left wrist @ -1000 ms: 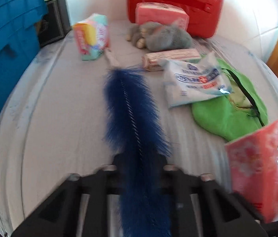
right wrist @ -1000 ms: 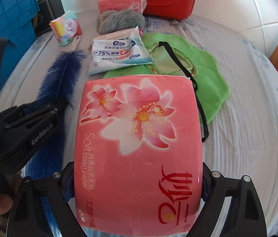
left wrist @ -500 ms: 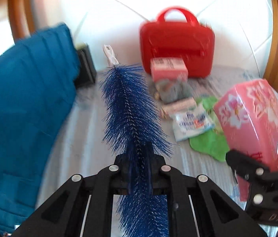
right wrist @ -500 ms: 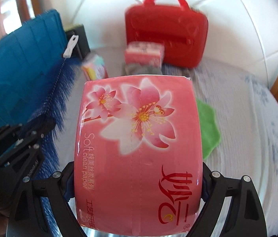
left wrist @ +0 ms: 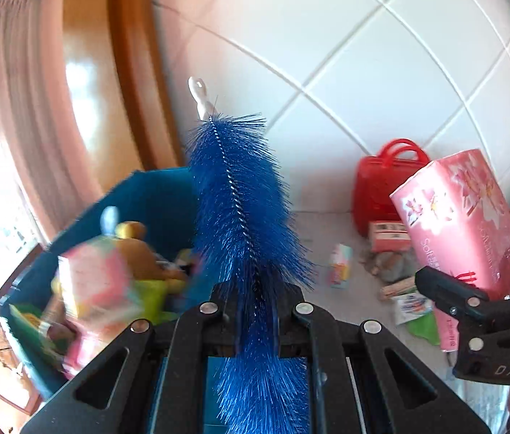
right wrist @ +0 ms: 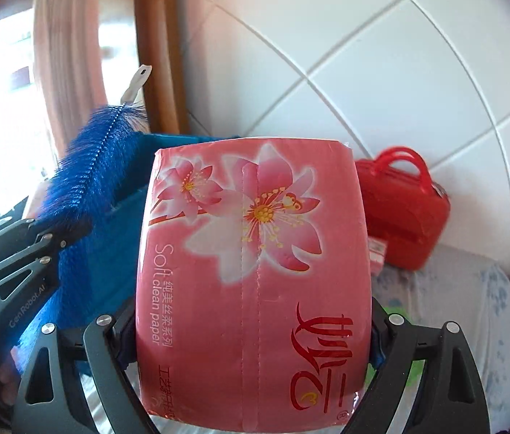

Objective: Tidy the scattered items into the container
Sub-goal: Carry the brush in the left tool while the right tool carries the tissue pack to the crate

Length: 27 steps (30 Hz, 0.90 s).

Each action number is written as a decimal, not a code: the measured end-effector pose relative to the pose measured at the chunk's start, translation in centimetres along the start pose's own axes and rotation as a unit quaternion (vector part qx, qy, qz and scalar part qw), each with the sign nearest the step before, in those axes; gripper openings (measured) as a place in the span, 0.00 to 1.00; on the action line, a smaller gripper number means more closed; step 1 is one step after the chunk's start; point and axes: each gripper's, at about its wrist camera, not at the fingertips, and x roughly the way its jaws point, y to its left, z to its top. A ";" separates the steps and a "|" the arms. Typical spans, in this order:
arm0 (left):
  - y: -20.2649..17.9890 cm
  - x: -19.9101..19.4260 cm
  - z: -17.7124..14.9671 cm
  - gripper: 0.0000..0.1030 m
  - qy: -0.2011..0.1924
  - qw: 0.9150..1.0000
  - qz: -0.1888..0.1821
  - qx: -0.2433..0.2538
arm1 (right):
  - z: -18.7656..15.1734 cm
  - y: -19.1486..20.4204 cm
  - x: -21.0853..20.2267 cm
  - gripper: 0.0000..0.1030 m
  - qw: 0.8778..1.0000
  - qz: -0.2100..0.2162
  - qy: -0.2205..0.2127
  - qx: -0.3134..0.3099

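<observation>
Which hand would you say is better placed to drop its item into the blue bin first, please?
Probably the left. The left gripper, shut on the blue brush, has the open blue bin just beyond and left of it. The right gripper holds the pink tissue pack farther from the bin.

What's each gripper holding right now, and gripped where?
Left gripper: blue bottle brush, clamped across its bristles, white handle pointing away. Right gripper: pink tissue pack, pinched across its near-end sides.

"Soft clean paper" on tissue pack (right wrist: 255, 271)
</observation>
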 end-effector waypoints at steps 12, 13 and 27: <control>22.7 6.1 -0.3 0.11 0.047 0.996 0.015 0.080 | 8.6 21.6 6.1 0.88 0.999 0.021 -0.009 -0.023; 23.9 7.0 -0.6 0.11 0.058 0.994 0.004 0.095 | 8.6 23.2 6.6 0.88 1.000 0.015 -0.004 -0.024; 27.8 19.6 -2.2 0.13 0.169 0.974 -0.072 0.131 | 6.6 32.1 16.4 0.90 0.983 -0.109 0.137 -0.050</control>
